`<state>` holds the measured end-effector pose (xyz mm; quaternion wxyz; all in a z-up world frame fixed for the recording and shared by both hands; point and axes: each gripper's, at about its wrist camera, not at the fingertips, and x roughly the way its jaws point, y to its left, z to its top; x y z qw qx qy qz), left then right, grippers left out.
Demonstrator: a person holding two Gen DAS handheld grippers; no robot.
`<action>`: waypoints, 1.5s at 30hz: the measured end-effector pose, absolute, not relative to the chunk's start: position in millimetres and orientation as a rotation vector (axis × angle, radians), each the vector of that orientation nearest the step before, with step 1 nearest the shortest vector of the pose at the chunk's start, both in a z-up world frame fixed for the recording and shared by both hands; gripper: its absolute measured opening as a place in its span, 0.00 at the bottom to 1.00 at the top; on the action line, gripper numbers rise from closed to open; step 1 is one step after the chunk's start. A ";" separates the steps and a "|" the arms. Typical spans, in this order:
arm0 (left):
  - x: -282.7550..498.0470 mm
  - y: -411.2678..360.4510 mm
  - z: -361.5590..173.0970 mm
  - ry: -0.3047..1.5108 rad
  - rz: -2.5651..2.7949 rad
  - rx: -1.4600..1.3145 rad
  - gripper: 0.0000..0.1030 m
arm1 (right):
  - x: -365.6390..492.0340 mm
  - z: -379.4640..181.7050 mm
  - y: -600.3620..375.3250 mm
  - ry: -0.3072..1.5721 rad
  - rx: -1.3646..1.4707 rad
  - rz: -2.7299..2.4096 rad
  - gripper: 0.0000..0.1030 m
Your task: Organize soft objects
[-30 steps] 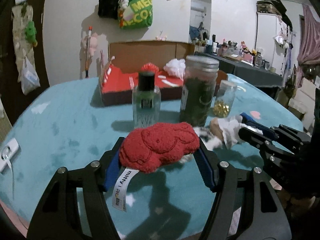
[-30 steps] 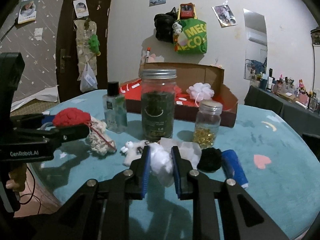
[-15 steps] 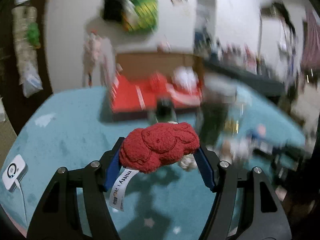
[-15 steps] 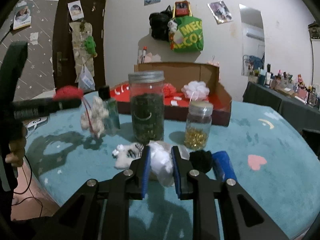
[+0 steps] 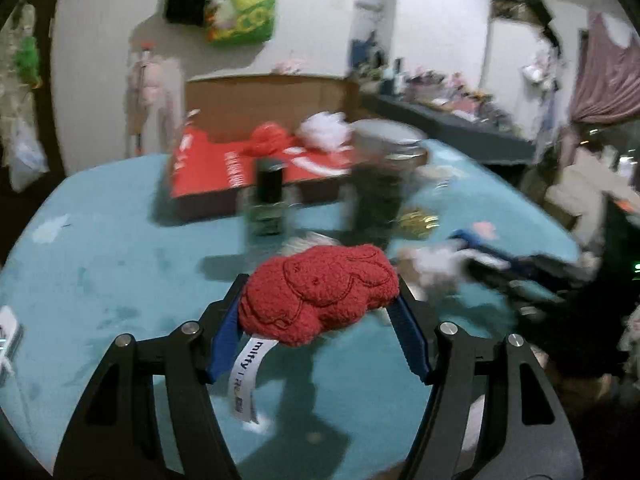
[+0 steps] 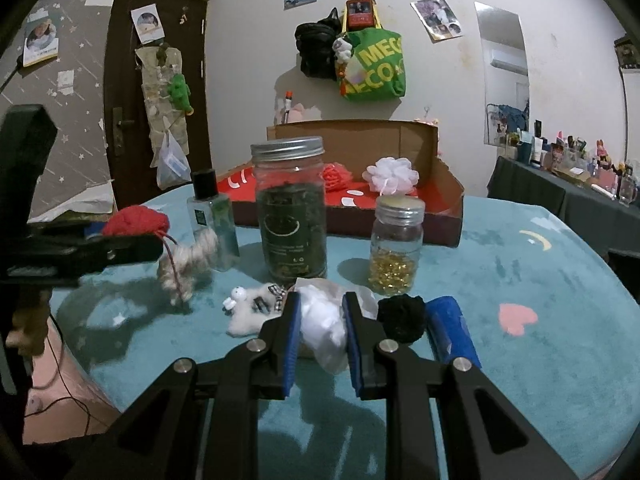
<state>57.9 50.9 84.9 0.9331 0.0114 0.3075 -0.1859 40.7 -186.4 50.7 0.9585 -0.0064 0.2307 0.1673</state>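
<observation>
Left gripper (image 5: pixel 320 320) clenched on the red plush (image 5: pixel 320 294); its blue pads press both ends of the toy, so the toy's long axis runs straight across from pad to pad, white label hanging below; plush is lifted clear of the teal table (image 5: pixel 104 264); from the right wrist view a cream knitted piece (image 6: pixel 188 264) dangles under it on a red cord, low over the tabletop beside the small green bottle (image 6: pixel 212 220).

Right gripper (image 6: pixel 320 324) clenched on a white soft bundle (image 6: pixel 324 328); narrow gap, pads squeezing it from both sides; bundle sits low, at or barely off the table, cannot tell which; a white plush animal (image 6: pixel 250 310) lies just to its left, a black pompom (image 6: pixel 402 316) and a blue roll (image 6: pixel 452 328) just to its right.

Relation that matters: the cardboard box (image 6: pixel 448 184) with red lining lies straight ahead of both grippers, well beyond them, already holding a red puff (image 6: pixel 336 174) and a white puff (image 6: pixel 390 176); between grippers and box stand the tall dark jar (image 6: pixel 290 212), the small jar of gold beads (image 6: pixel 396 248) and the green bottle.

Judgement: both loads likely go forward into the box; the left load is already high, with the bottle directly in its line; the right must rise over the tall jar; dangling cord could snag the bottle.
</observation>
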 end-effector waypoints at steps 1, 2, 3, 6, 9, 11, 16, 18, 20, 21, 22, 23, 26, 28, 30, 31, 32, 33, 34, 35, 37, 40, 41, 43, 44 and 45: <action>54.6 51.4 89.1 0.604 -0.392 0.013 0.64 | 41.0 50.7 -186.5 0.469 -0.011 0.339 0.22; 54.1 56.1 94.5 0.574 -0.372 0.005 0.64 | 40.1 51.1 -187.0 0.467 -0.014 0.337 0.22; 55.1 61.4 97.3 0.562 -0.345 0.003 0.64 | 40.2 51.7 -187.4 0.467 -0.018 0.336 0.22; 68.8 77.0 93.1 0.586 -0.192 0.029 0.64 | 39.2 53.2 -190.5 0.462 -0.025 0.327 0.22; 65.9 69.8 80.0 0.605 -0.144 0.117 0.64 | 40.8 51.6 -193.5 0.465 -0.015 0.321 0.22; 60.4 66.3 76.1 0.619 -0.222 0.095 0.64 | 42.6 50.1 -193.4 0.472 -0.009 0.325 0.22; 55.2 59.2 72.1 0.621 -0.258 0.086 0.64 | 41.5 48.8 -189.1 0.473 -0.023 0.340 0.22; 56.2 58.0 69.3 0.632 -0.255 0.069 0.64 | 40.8 49.0 -187.6 0.471 -0.028 0.344 0.22; 51.4 57.7 67.1 0.637 -0.243 0.062 0.64 | 40.7 48.4 -186.9 0.471 -0.031 0.346 0.22; 51.8 59.3 65.6 0.640 -0.233 0.064 0.64 | 41.1 47.6 -186.6 0.474 -0.035 0.346 0.22; 54.0 60.6 63.9 0.643 -0.224 0.068 0.64 | 40.5 47.1 -185.8 0.475 -0.036 0.346 0.22; 54.3 63.0 61.5 0.647 -0.217 0.072 0.64 | 40.7 46.6 -186.0 0.475 -0.035 0.343 0.22; 54.7 72.6 53.1 0.670 -0.202 0.067 0.64 | 41.2 45.3 -186.3 0.483 -0.030 0.344 0.22; 53.7 75.1 47.6 0.687 -0.205 0.064 0.64 | 42.1 44.4 -186.3 0.488 -0.028 0.346 0.22; 51.1 74.7 42.4 0.700 -0.218 0.071 0.64 | 43.3 44.0 -185.6 0.493 -0.028 0.350 0.22; 49.0 73.7 39.9 0.707 -0.234 0.075 0.64 | 43.8 43.1 -185.3 0.496 -0.030 0.352 0.22; 47.7 72.6 38.6 0.713 -0.244 0.079 0.64 | 43.9 42.5 -184.7 0.499 -0.032 0.353 0.22; 45.6 71.0 36.0 0.719 -0.252 0.088 0.64 | 43.8 42.0 -183.9 0.501 -0.033 0.355 0.22; 43.6 70.3 34.3 0.722 -0.257 0.092 0.64 | 44.0 41.2 -183.3 0.505 -0.035 0.357 0.22; 41.9 69.8 32.6 0.726 -0.263 0.093 0.64 | 43.9 40.2 -183.1 0.507 -0.036 0.359 0.22; 40.9 68.9 29.2 0.737 -0.267 0.088 0.64 | 44.4 39.8 -182.2 0.510 -0.032 0.366 0.23; 40.7 69.0 28.1 0.734 -0.248 0.093 0.64 | 47.6 41.0 -177.7 0.522 -0.019 0.404 0.24; 40.9 69.9 28.4 0.734 -0.242 0.093 0.64 | 49.3 41.4 -175.3 0.528 -0.018 0.418 0.28; 40.4 72.5 28.9 0.732 -0.233 0.091 0.64 | 54.5 40.7 -166.6 0.554 -0.022 0.462 0.32; 40.0 74.4 29.1 0.731 -0.229 0.089 0.64 | 55.7 40.4 -163.2 0.557 -0.026 0.474 0.34; 39.6 76.6 29.1 0.732 -0.225 0.086 0.66 | 58.3 39.6 -157.8 0.565 -0.035 0.486 0.39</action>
